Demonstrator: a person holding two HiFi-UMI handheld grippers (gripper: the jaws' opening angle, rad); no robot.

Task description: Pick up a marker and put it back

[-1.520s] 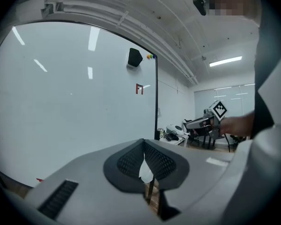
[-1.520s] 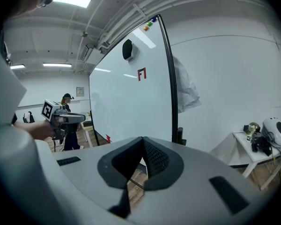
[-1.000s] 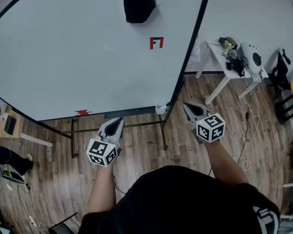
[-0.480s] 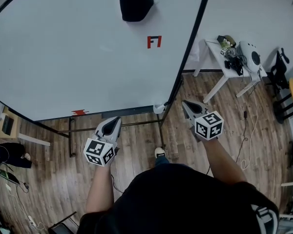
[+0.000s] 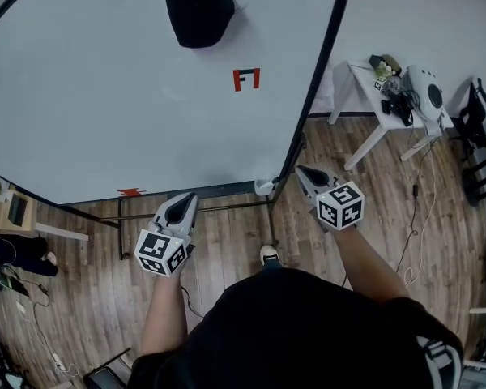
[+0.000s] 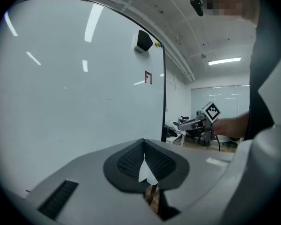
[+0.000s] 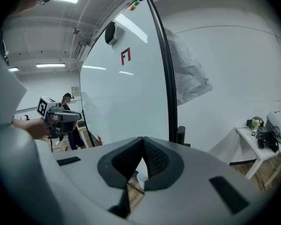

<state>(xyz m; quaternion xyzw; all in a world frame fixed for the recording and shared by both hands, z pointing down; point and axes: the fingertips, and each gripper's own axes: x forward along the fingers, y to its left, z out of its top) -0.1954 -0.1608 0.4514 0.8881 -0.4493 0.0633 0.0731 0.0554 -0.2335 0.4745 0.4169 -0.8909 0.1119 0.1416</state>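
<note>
No marker shows clearly; only small coloured specks (image 6: 158,44) sit at the whiteboard's top corner, also visible as specks (image 7: 136,3) in the right gripper view. The whiteboard (image 5: 105,96) stands in front of me, with a black holder (image 5: 196,10) and a red mark (image 5: 245,79) on it. My left gripper (image 5: 188,201) hangs low before the board's bottom edge, shut and empty (image 6: 143,146). My right gripper (image 5: 302,172) is by the board's black right frame, shut with nothing between its jaws (image 7: 143,146).
A small white cup (image 5: 263,186) sits at the foot of the board's frame (image 5: 308,96). A white table (image 5: 364,79) with a helmet and gear stands at the right. Cables lie on the wooden floor (image 5: 437,217). My shoe (image 5: 267,254) shows below.
The board's black holder and red mark have slid left and down in the head view. Both grippers stay shut and roughly in place. A shoe has come into view.
</note>
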